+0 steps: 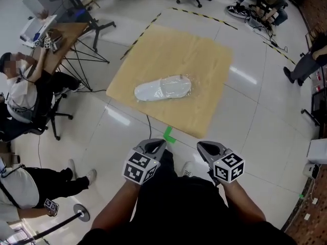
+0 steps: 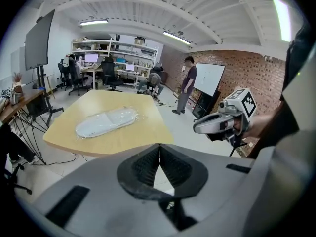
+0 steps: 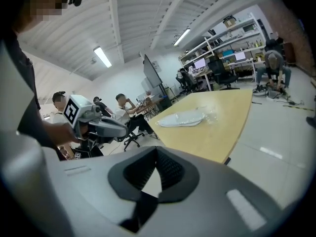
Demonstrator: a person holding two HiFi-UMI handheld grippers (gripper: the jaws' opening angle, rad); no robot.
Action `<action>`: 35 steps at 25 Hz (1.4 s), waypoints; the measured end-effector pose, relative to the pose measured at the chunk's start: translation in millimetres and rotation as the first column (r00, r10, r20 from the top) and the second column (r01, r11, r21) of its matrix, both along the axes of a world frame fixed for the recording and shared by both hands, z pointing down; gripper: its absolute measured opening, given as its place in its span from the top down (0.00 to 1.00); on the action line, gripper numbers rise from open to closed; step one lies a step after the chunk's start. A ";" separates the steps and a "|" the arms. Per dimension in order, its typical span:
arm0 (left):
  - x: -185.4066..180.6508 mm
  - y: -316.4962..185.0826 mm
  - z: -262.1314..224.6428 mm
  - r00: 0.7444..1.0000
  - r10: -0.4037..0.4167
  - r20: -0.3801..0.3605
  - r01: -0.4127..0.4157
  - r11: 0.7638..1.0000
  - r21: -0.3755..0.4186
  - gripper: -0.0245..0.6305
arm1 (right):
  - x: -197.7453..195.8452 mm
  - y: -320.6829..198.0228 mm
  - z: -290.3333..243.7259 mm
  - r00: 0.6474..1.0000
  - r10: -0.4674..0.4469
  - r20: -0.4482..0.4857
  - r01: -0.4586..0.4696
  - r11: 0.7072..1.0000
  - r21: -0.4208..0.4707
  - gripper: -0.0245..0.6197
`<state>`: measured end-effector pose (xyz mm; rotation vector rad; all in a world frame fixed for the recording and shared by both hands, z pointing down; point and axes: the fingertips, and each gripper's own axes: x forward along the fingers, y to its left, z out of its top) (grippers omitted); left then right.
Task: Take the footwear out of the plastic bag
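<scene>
Left gripper (image 1: 155, 145), right gripper (image 1: 206, 148): jaws closed, empty. Risk: pinching the slipper (image 1: 161, 89) through the plastic bag (image 1: 189, 87), so both just slide on the table (image 1: 204, 50).

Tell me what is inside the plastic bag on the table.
A white slipper shows through the clear plastic bag. Whether a second one lies underneath is covered.

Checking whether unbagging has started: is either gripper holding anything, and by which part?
Nothing is held. Left gripper and right gripper are shut and empty; the white slipper in its clear plastic bag lies on the wooden table.
</scene>
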<state>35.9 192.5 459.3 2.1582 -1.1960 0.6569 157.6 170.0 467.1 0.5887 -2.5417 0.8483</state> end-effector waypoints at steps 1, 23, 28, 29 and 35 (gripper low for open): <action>-12.8 -10.9 6.8 1.000 -0.012 0.006 0.012 1.000 -0.003 0.95 | -2.4 -8.4 2.0 1.000 0.006 -0.013 -0.006 1.000 -0.001 0.96; -203.3 -135.1 142.0 0.938 0.194 0.289 -0.144 0.972 -0.184 0.81 | -83.2 -191.9 46.2 0.956 0.163 -0.244 -0.173 0.985 -0.019 0.84; -206.9 -137.4 148.0 0.951 0.144 0.272 -0.097 0.979 -0.178 0.88 | -51.1 -210.7 93.9 0.948 0.178 -0.265 -0.226 0.961 -0.161 0.71; -206.4 -137.7 149.1 0.952 0.138 0.273 -0.091 0.980 -0.180 0.89 | -50.3 -211.5 99.9 0.954 0.175 -0.242 -0.225 0.954 -0.197 0.71; -210.8 -146.7 153.1 0.945 0.121 0.302 -0.069 0.982 -0.179 0.93 | -74.6 -199.4 120.5 0.988 0.040 -0.146 -0.085 0.944 -0.318 0.96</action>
